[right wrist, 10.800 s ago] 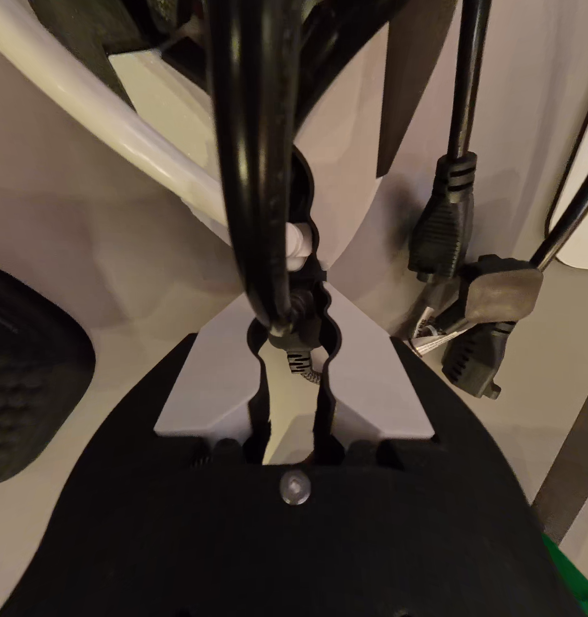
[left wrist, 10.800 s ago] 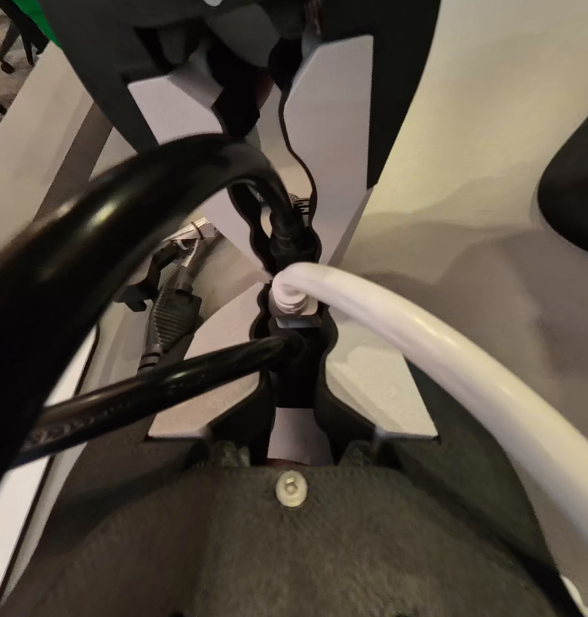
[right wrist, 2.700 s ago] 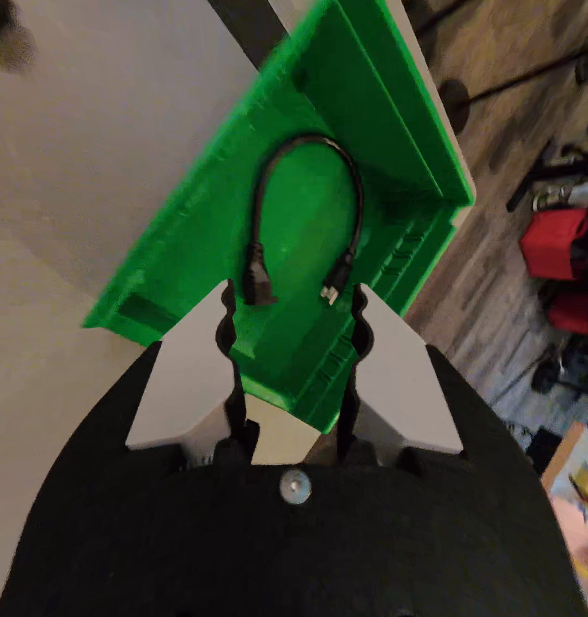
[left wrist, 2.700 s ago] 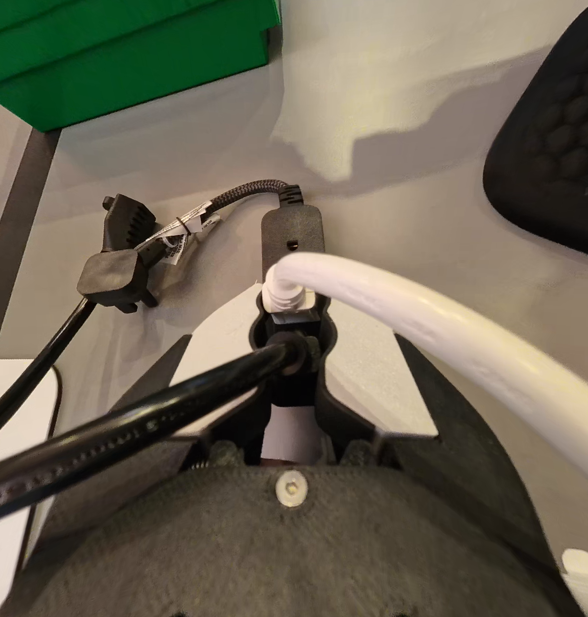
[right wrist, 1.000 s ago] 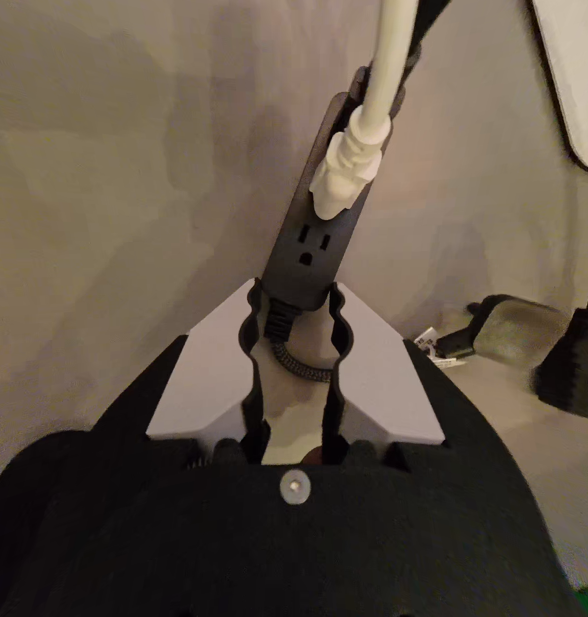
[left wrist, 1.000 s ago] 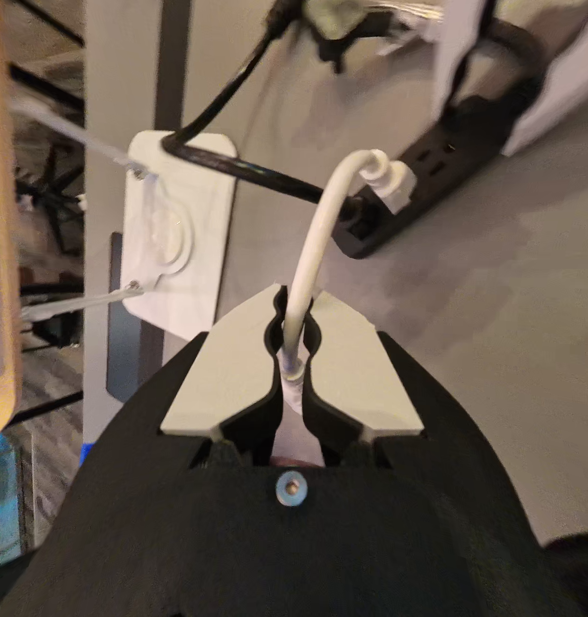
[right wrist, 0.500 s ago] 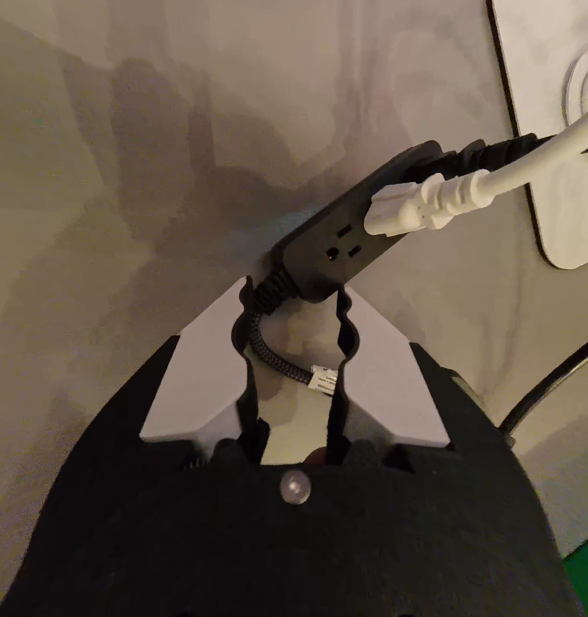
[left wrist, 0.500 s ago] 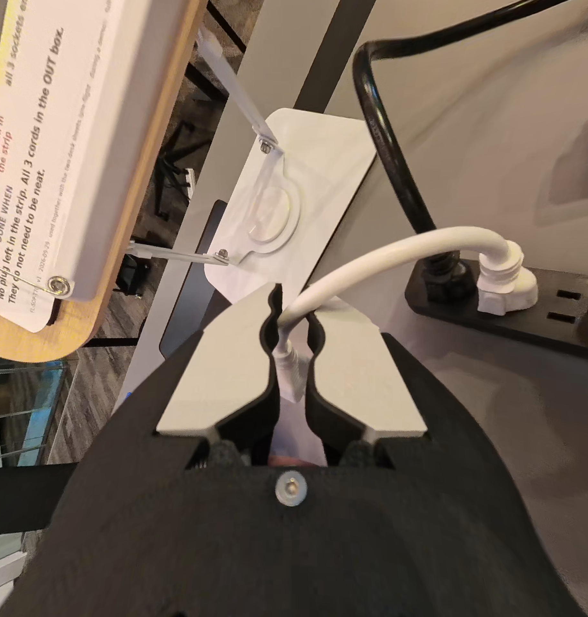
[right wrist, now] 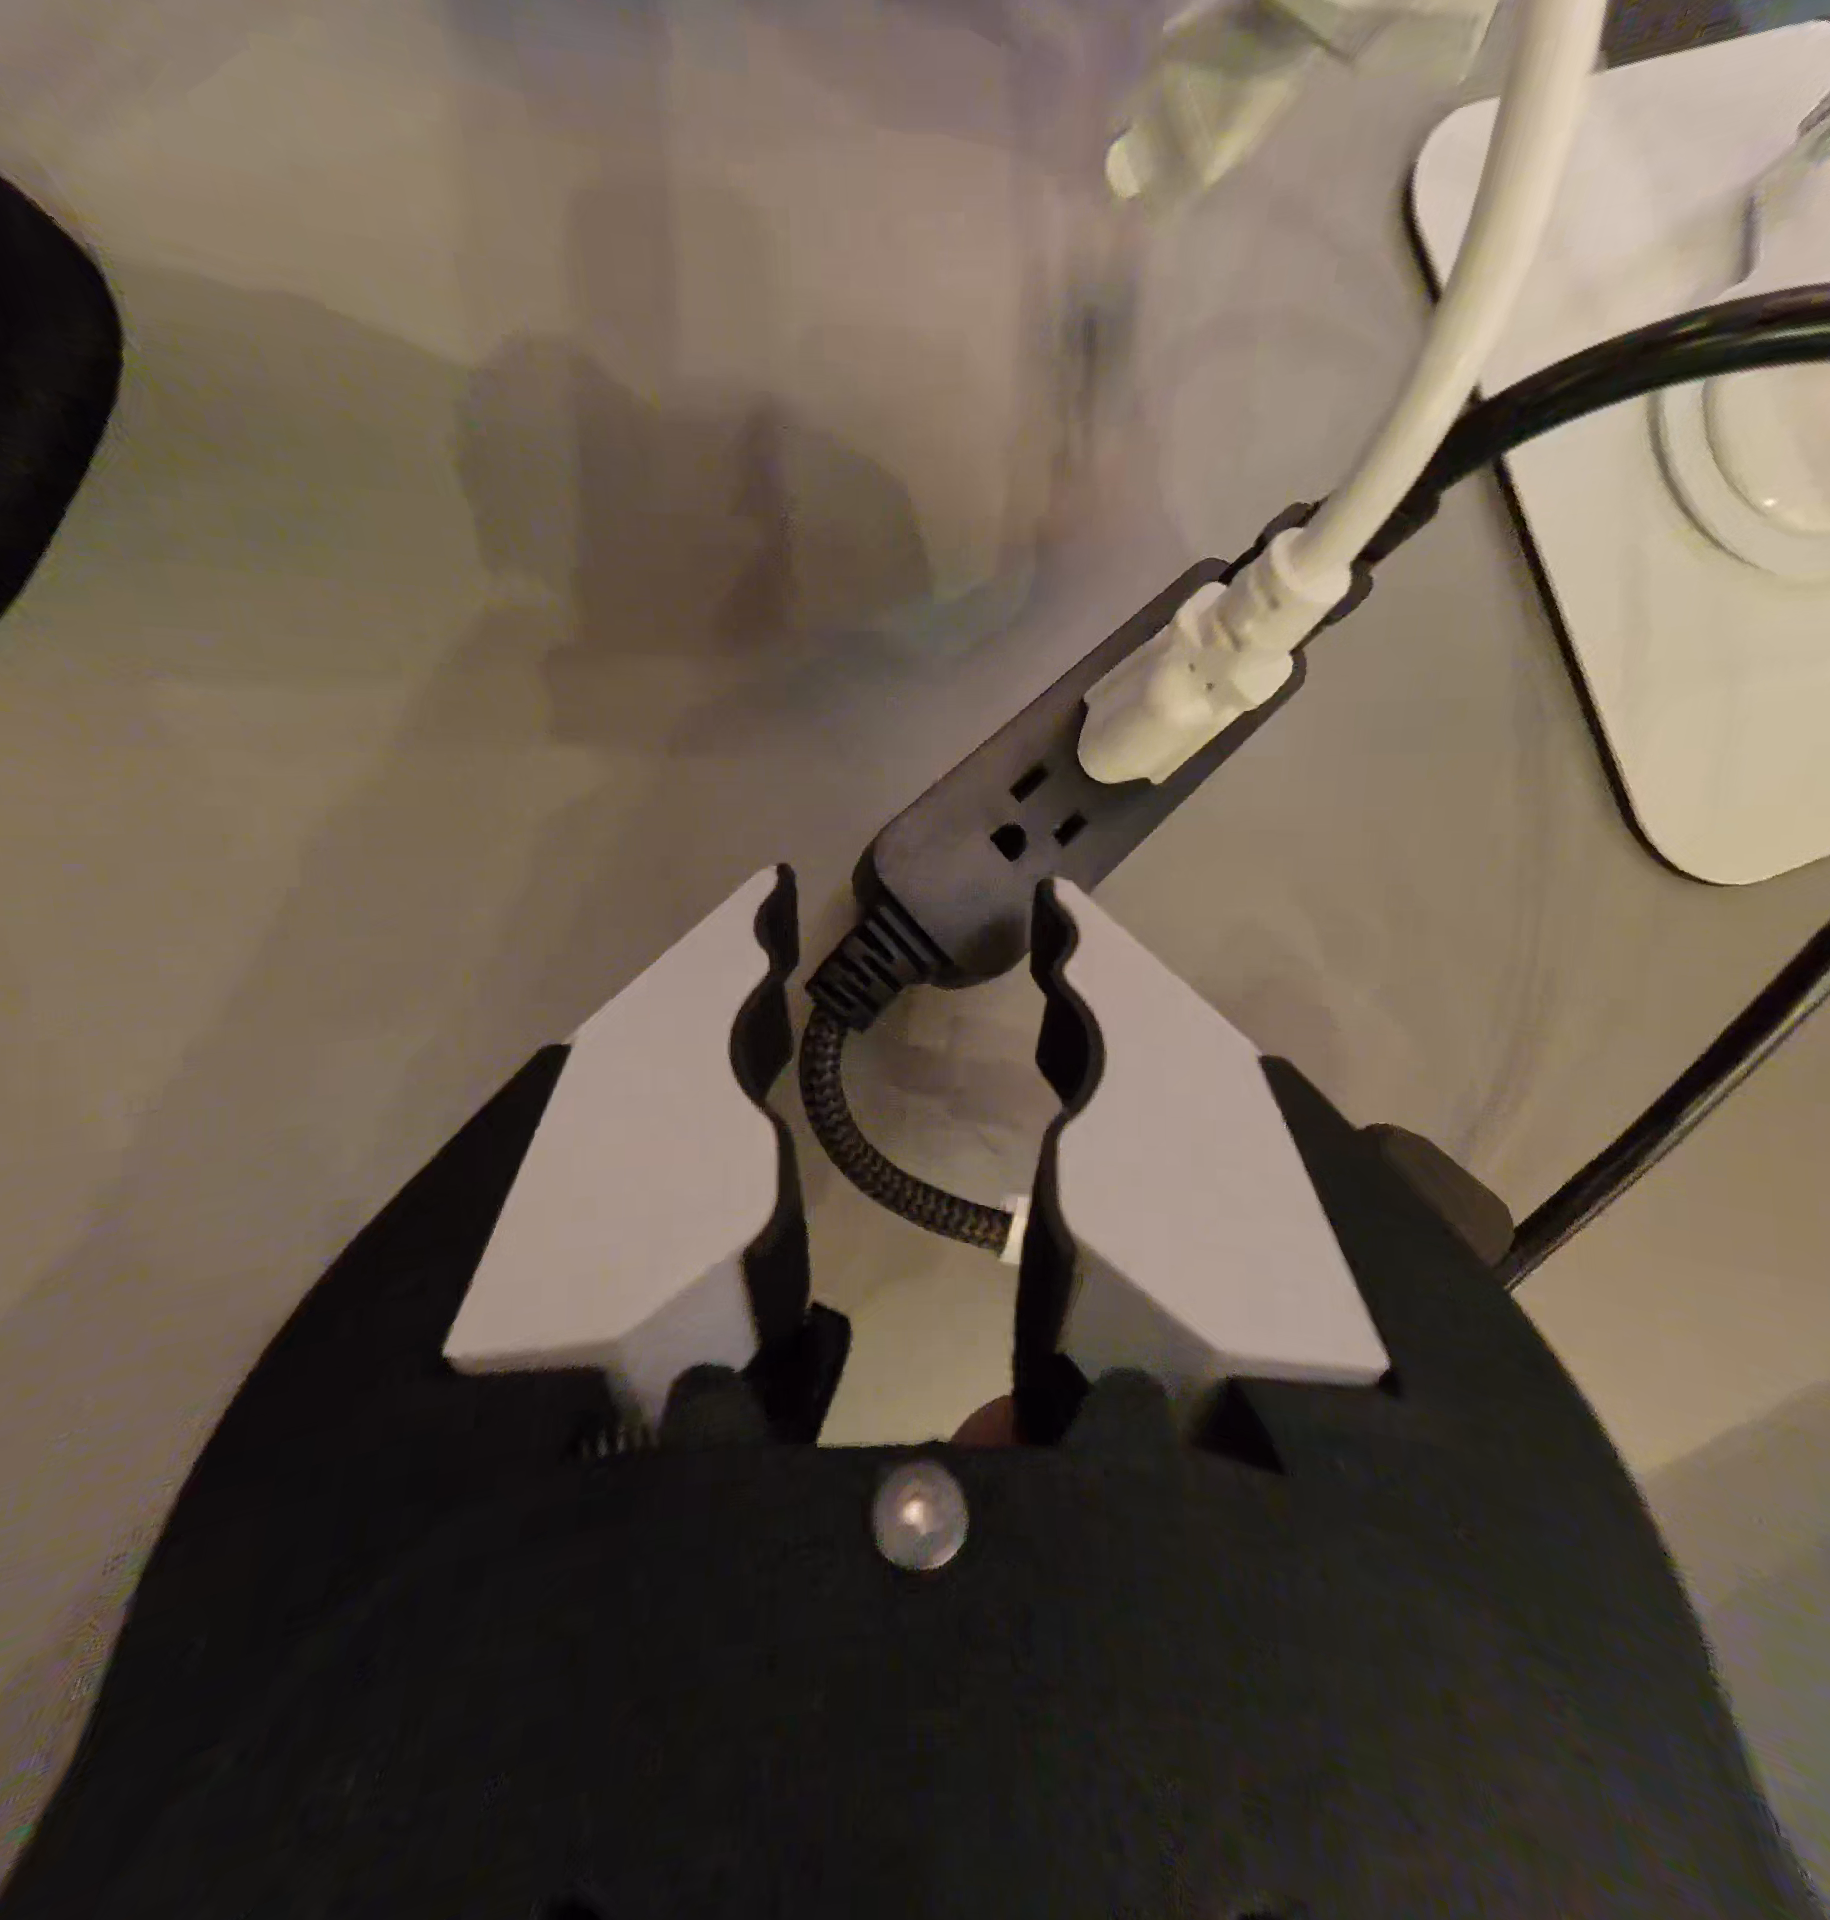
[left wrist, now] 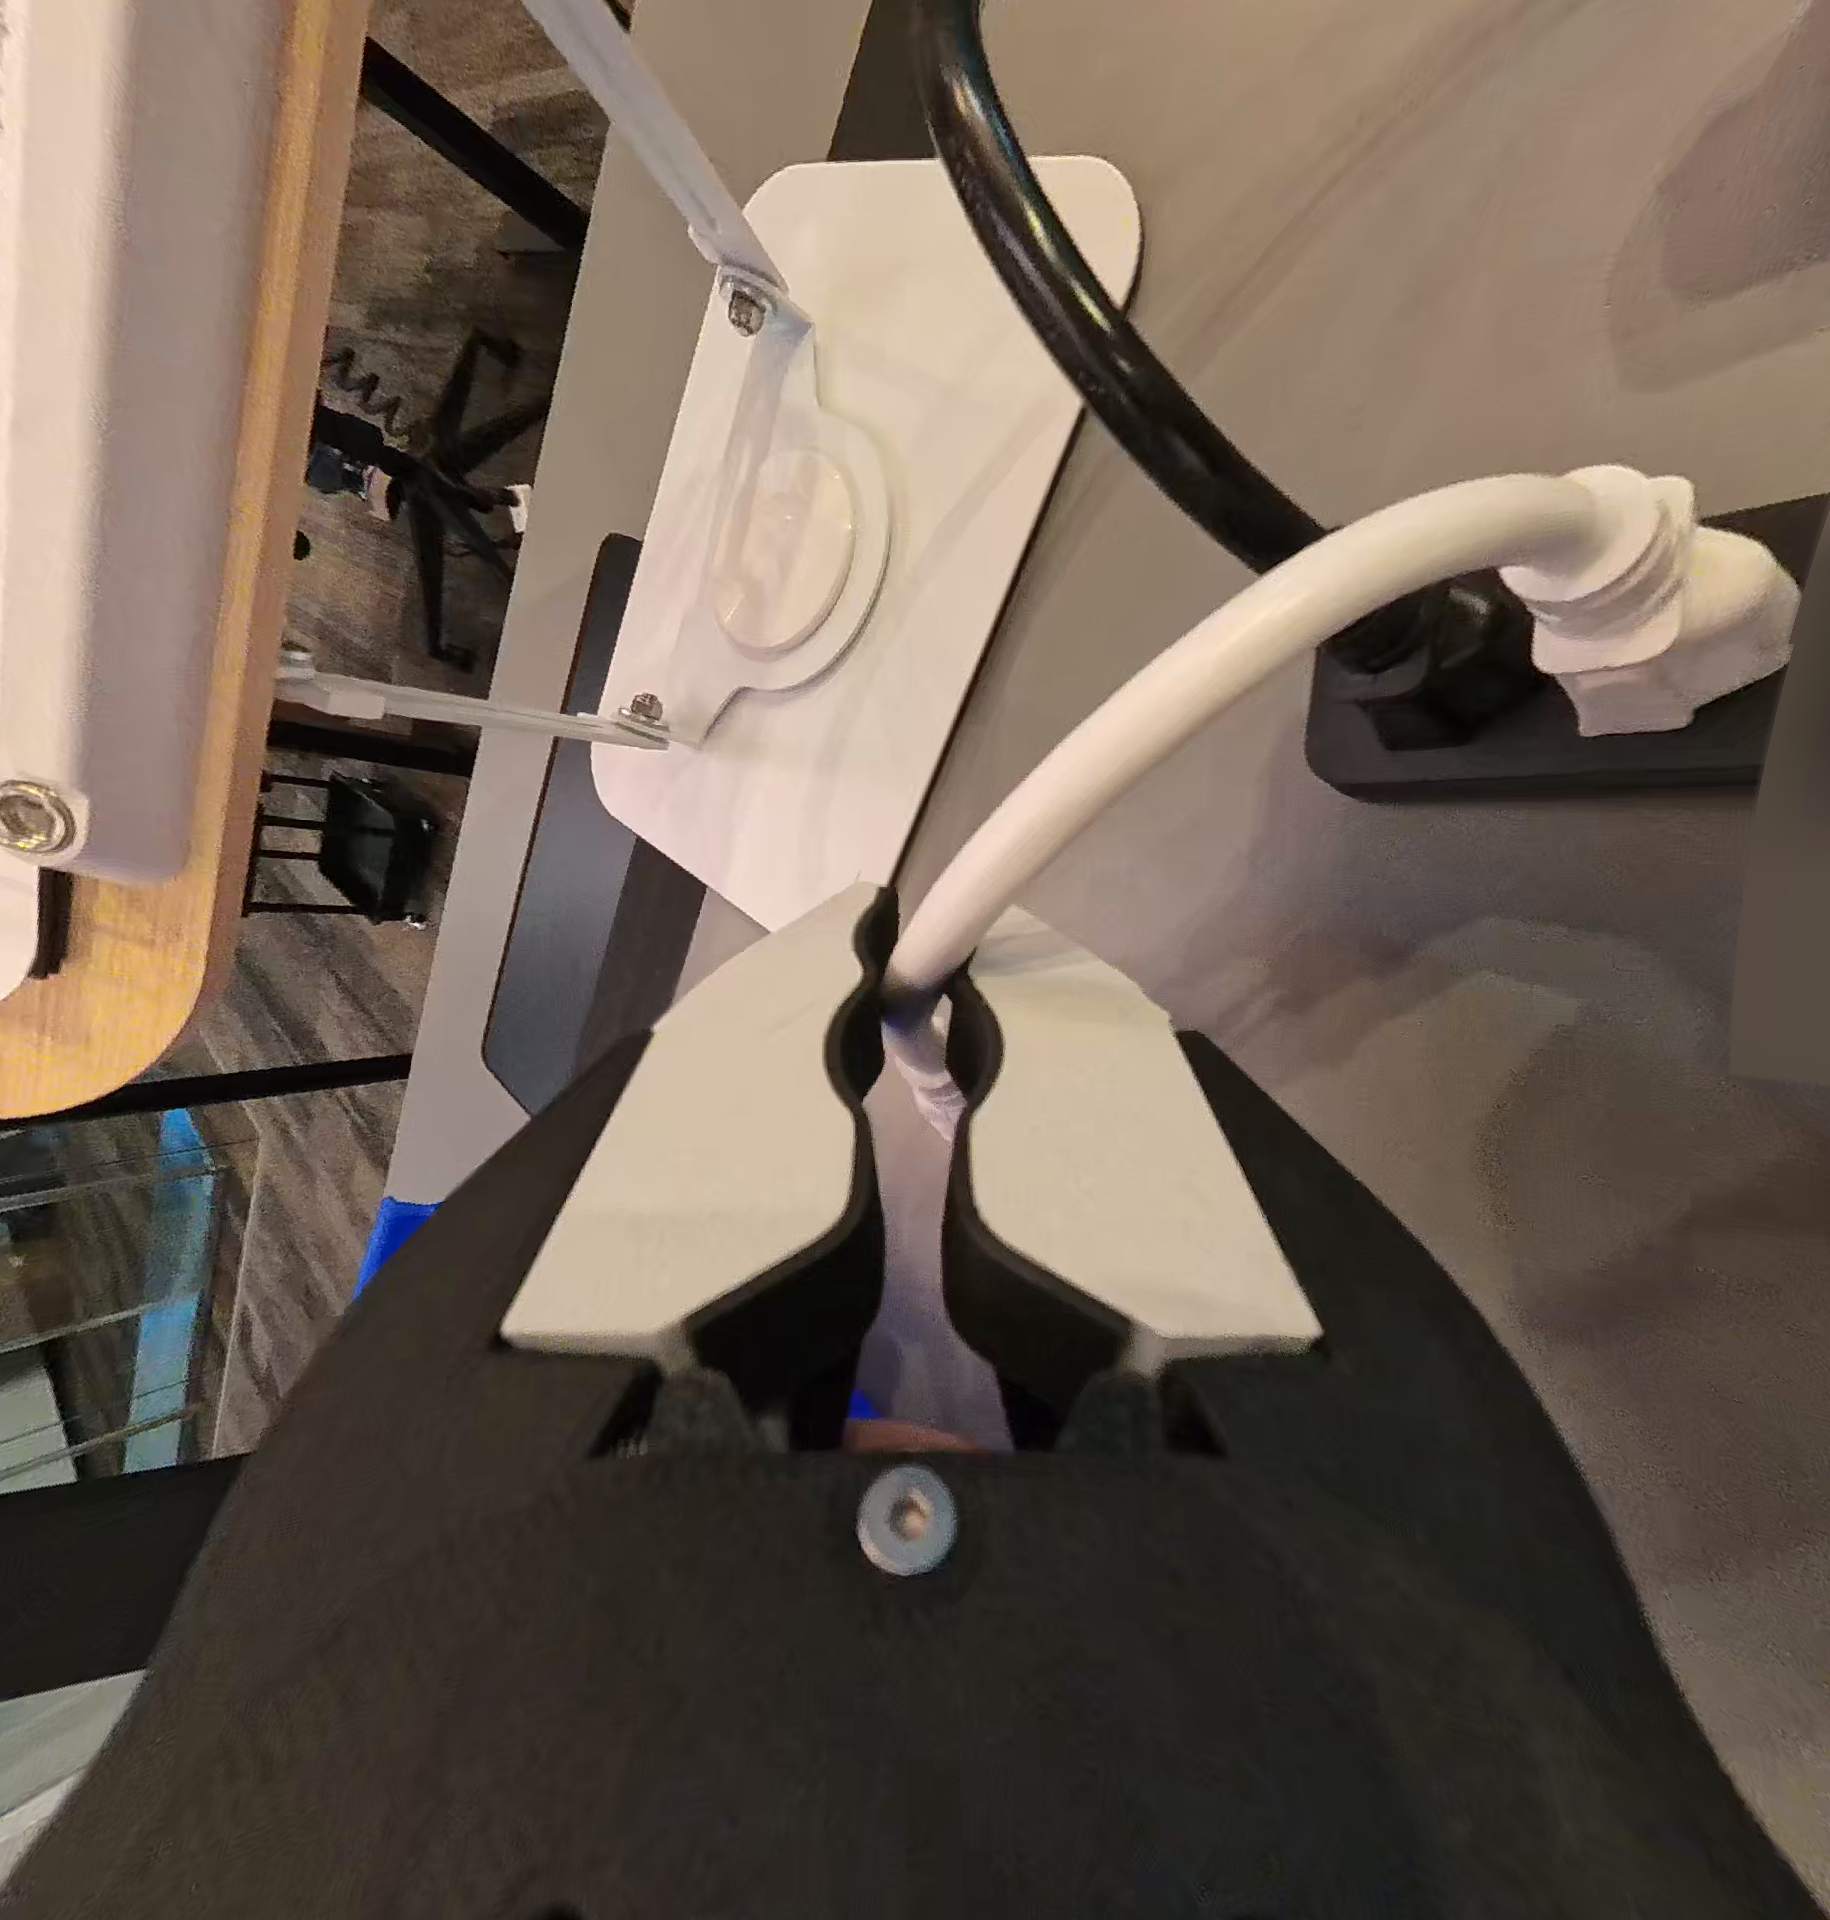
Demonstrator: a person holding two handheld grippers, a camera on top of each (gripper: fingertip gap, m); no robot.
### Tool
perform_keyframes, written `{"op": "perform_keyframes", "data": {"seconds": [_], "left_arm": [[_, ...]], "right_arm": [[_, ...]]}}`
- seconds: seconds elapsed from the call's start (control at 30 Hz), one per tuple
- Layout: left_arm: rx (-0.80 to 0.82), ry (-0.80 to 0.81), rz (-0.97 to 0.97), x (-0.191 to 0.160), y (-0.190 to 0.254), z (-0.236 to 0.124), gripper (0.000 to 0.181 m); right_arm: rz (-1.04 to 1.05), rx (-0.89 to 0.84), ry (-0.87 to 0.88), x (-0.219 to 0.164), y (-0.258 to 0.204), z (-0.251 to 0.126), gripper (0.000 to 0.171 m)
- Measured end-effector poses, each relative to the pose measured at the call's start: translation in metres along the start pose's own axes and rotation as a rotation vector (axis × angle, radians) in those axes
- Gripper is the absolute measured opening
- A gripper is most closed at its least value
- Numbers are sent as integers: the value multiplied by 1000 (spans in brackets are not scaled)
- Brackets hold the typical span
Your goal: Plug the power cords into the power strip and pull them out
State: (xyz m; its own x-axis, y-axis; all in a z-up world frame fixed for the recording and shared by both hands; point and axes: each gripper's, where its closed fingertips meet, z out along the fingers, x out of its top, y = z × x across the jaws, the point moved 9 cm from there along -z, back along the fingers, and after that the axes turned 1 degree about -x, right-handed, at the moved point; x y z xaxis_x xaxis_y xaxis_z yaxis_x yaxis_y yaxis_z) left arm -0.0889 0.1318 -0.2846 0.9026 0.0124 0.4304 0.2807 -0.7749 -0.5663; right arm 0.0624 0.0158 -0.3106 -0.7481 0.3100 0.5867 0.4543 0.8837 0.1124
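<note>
My left gripper (left wrist: 916,971) is clenched on the white cord (left wrist: 1129,717), which arcs up from between my fingers to its white plug (left wrist: 1669,634) seated in the black power strip (left wrist: 1534,753) on the grey table (left wrist: 1462,1091), just beside a black cord (left wrist: 1056,249) plugged in next to it. My right gripper (right wrist: 911,925) is released, its fingers (right wrist: 662,1122) spread to either side of the strip's braided cable (right wrist: 880,1164) and near end, not gripping anything, with one free socket (right wrist: 1036,821) just ahead. Farther off, a white stand base (right wrist: 1711,644) sits on the table beyond the strip.
</note>
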Motion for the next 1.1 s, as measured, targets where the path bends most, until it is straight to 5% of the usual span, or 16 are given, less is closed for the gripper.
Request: {"op": "perform_keyframes", "data": {"seconds": [0.1, 0.23, 0.47, 0.67, 0.93, 1.1], "left_arm": [[-15, 6, 15, 2, 2, -2, 7], [-46, 16, 7, 4, 3, -7, 13], [-177, 132, -102, 9, -1, -39, 26], [-466, 192, -52, 14, 23, -85, 25], [-466, -44, -50, 17, 49, -7, 63], [-423, 72, -135, 20, 49, 22, 79]], "right_arm": [[-75, -4, -37, -4, 2, 5, 17], [-147, -44, -74, -8, -5, 20, 7], [-56, -64, -30, -2, -5, 27, 6], [-1, -56, 0, 0, -2, 30, 6], [35, -37, 17, 1, 0, 31, 5], [36, -42, 25, 2, -1, 32, 4]]}}
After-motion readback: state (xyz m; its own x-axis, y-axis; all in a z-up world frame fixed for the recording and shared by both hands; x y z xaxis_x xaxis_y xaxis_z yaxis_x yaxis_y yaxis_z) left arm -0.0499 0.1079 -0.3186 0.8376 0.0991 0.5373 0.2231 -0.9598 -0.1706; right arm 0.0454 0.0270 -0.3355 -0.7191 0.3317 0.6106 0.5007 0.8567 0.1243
